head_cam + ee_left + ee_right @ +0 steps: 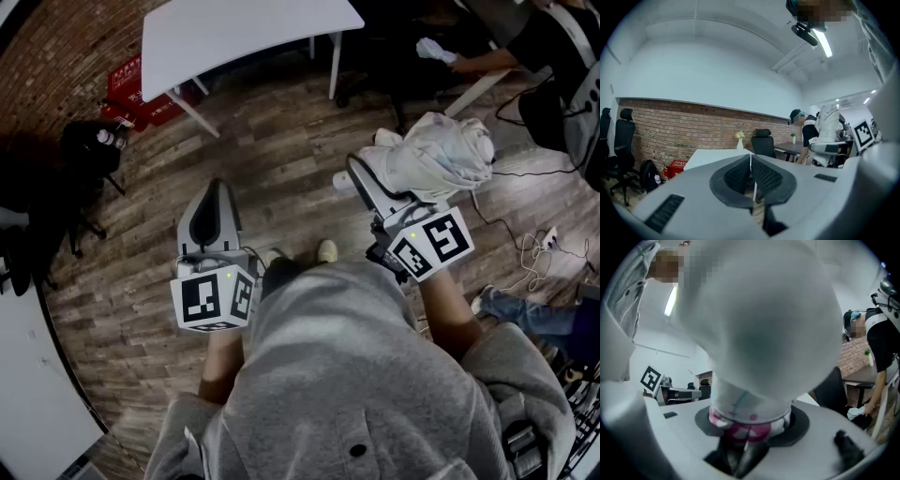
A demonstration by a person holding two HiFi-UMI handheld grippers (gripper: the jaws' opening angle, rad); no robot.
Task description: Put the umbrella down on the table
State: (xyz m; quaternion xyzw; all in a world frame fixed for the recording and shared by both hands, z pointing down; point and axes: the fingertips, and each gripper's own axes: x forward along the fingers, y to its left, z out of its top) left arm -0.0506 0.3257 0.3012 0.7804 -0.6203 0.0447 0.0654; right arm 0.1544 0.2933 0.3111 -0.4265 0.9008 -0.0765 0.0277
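Observation:
A folded white umbrella [439, 155] with pink and teal print sticks out of my right gripper [373, 190], which is shut on it and held level above the wooden floor. In the right gripper view the umbrella [759, 333] fills most of the picture, its lower end clamped at my right gripper [750, 423]. My left gripper [212, 204] is at the left, shut, with nothing in it; its dark pads [740, 176] meet in the left gripper view. The white table [234, 33] stands ahead, beyond both grippers, and shows as the table [715, 157] before a brick wall.
A red box [136, 94] lies under the table's left end, and a black bag [89, 150] sits at the far left. Another person [544, 47] works at a desk at the top right. Cables [534, 253] trail on the floor at the right. A black office chair [762, 140] stands behind the table.

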